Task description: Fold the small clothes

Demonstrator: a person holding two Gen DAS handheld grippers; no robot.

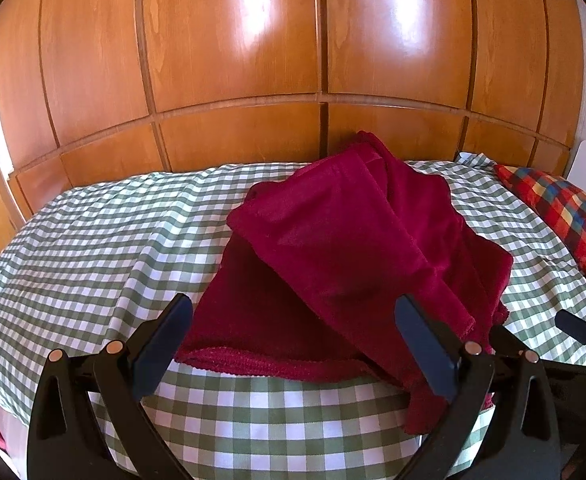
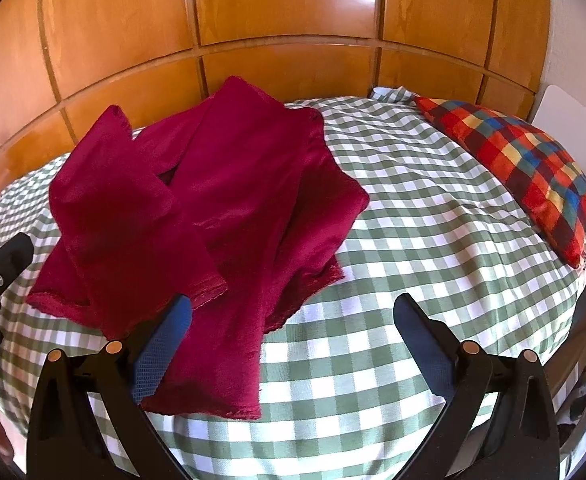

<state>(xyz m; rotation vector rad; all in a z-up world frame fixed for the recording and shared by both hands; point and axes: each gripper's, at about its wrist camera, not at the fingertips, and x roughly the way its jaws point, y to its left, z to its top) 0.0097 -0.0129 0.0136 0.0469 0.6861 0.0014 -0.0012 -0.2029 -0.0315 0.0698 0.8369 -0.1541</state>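
A dark red garment (image 2: 197,216) of plush, velvety cloth lies partly folded on the bed, toward the wardrobe side and left of the middle in the right wrist view; its layers overlap at angles, with one flap folded across the left part and a long strip running down toward the near edge of the bed, where its stitched hem shows. In the left wrist view the same garment (image 1: 345,248) fills the middle, its upper layer raised and draped over the lower one, with the near hem lying flat on the cover. The left claw (image 1: 293,332) stands with its two blue-padded fingers wide apart, one on either side of the garment's near edge, gripping nothing; the cloth's hanging corner passes just by the right-hand finger, and whether it touches is hard to tell. The right claw (image 2: 293,332) is likewise spread apart and empty, its left finger over the garment's long strip, its right finger over bare cover. The bed cover (image 2: 433,216) is green and white gingham. A red, blue and yellow checked pillow (image 2: 529,168) lies at the right end of the bed, well apart from the garment. Glossy wooden wardrobe panels (image 1: 233,40) rise behind the bed.
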